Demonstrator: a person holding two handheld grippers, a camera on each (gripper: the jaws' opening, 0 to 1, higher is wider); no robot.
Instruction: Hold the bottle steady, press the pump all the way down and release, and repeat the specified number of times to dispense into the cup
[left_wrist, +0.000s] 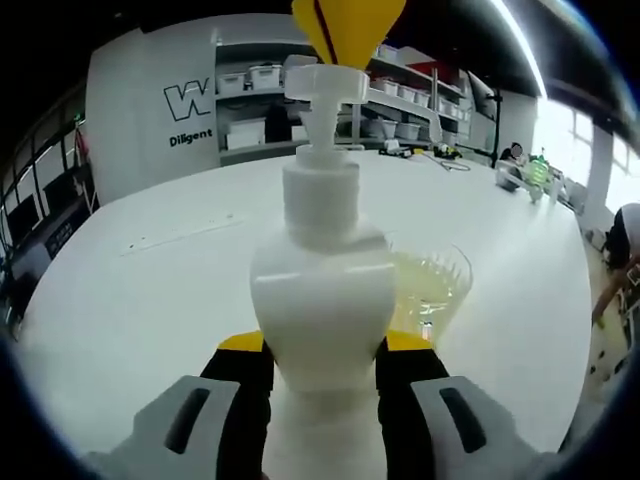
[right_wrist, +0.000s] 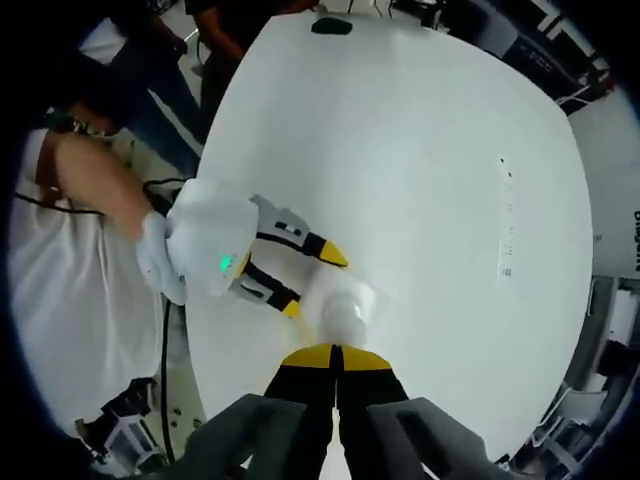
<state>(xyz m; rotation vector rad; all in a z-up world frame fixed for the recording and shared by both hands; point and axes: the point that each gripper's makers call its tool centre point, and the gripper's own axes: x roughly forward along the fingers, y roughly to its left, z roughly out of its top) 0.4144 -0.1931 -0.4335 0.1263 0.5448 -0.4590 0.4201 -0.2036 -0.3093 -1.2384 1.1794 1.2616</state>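
- the left gripper (left_wrist: 325, 375) is clamped round the lower body of the white pump bottle (left_wrist: 322, 300), one yellow-tipped jaw on each side, the bottle upright on the white table (left_wrist: 140, 300).
- the right gripper (right_wrist: 335, 358) has its jaws together, tips right above the pump head (left_wrist: 326, 82); from the left gripper view its yellow tip meets the head from above, though i can't tell if it presses yet.
- the cup (left_wrist: 436, 285), clear with pale liquid in it, sits just beyond the left jaws and to their right, touching or nearly touching the bottle.
- the bottle looks smooth, likely slippery plastic and fairly light, so i'd judge a low, firm hold on the wide body best.
- the pump head is small; an off-centre push could slip off or tip it.
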